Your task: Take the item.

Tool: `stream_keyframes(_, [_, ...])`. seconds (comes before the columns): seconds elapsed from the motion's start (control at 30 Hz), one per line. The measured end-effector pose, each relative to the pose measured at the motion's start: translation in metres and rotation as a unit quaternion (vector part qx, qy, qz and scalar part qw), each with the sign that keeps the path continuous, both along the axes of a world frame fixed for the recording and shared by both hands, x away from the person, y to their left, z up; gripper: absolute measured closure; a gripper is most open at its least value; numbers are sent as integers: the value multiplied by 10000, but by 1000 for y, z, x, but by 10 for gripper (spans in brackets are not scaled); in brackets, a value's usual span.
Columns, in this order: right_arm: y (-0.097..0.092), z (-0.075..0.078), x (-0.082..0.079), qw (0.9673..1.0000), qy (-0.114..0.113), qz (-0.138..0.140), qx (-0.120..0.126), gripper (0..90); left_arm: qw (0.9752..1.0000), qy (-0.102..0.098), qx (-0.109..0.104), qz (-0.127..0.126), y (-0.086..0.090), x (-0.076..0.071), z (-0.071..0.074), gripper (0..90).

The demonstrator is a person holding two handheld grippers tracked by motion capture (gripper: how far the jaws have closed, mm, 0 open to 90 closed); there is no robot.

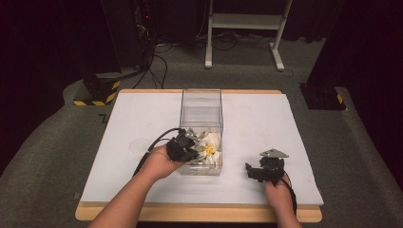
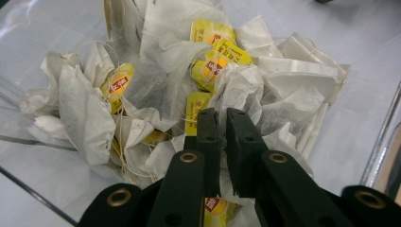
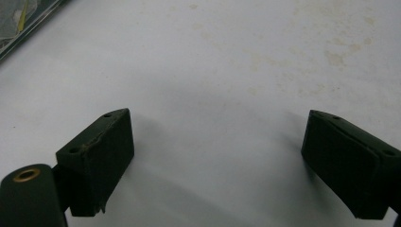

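Clear plastic box point(image 1: 201, 114), tall and open at the top, standing upright near the middle of the table, a loose pile of white paper tea bags point(image 2: 156, 90) with yellow tags and thin strings lying crumpled at its bottom, some overlapping each other

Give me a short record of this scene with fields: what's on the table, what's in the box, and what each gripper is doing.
surface: white table top on a wooden board
container: clear plastic rectangular box, open at the top
contents: heap of white paper tea bags with yellow tags
left gripper: inside the box over the tea bags, jaws nearly closed; whether they pinch a bag cannot be told
right gripper: low over the bare table top right of the box, jaws wide open, holding nothing
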State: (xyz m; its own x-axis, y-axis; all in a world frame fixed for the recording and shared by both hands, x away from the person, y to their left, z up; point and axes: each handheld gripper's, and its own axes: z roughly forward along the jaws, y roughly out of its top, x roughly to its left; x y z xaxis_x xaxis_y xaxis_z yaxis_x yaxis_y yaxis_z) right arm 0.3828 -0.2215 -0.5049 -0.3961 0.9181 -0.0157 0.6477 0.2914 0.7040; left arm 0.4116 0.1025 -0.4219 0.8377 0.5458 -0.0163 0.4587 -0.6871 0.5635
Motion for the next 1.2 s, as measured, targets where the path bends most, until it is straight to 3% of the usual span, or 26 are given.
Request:
stream_keyframes(0.3, [0,0,0,10000,-12,-4,-6,102,9989,-148,-421,170,12,-4,0,873])
stream_keyframes(0.7, [0,0,0,10000,-11,-4,-4,103,9948,-385,-895,295,23,-12,-1,874])
stream_keyframes(0.9, [0,0,0,10000,-10,1,-9,103,9899,-651,-1200,381,28,-18,3,874])
stream_keyframes(0.93, [0,0,0,10000,-15,-2,-11,104,9879,-736,-1305,405,30,-21,4,875])
stream_keyframes(0.97, [0,0,0,10000,-15,-2,-11,104,9879,-736,-1305,405,30,-21,4,875])
stream_keyframes(1.2, [0,0,0,10000,-22,0,-17,105,9810,-972,-1606,485,33,-29,7,875])
